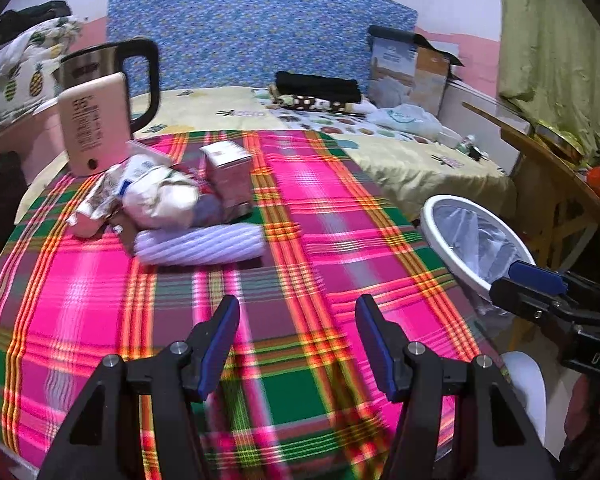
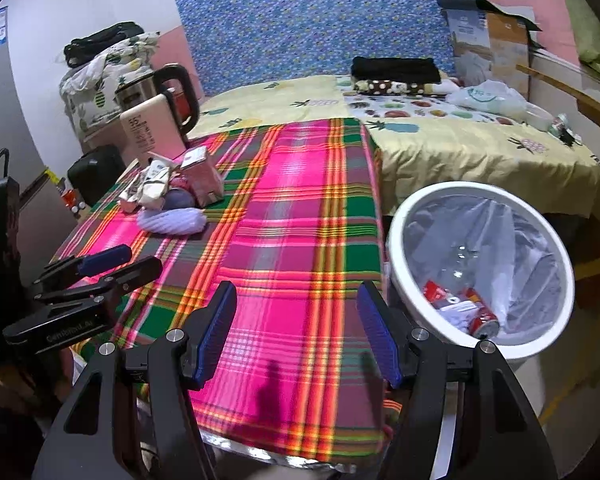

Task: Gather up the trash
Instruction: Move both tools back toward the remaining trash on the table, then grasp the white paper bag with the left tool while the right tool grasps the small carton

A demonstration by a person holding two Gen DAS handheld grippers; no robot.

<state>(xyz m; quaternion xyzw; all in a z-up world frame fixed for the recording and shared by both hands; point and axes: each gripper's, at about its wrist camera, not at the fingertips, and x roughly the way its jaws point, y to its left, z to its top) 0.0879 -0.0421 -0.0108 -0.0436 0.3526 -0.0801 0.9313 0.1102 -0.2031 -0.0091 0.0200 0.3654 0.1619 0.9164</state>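
Observation:
A pile of trash lies at the far left of the plaid table: crumpled white wrappers (image 1: pixel 156 196) (image 2: pixel 154 184), a small pink carton (image 1: pixel 228 176) (image 2: pixel 204 180) and a ribbed lilac bottle (image 1: pixel 200 246) (image 2: pixel 172 220) on its side. A white bin (image 2: pixel 480 272) (image 1: pixel 472 236) with a clear liner stands off the table's right edge; a red can (image 2: pixel 480 316) and wrappers lie inside. My left gripper (image 1: pixel 296 340) is open and empty over the table's near part. My right gripper (image 2: pixel 296 328) is open and empty, just left of the bin.
A steel kettle (image 1: pixel 108 68) and a pink upright device (image 1: pixel 92 128) stand behind the trash pile. A bed with a yellow fruit-print sheet (image 2: pixel 460 144) lies beyond the table. A wooden shelf (image 1: pixel 540 152) stands at the right.

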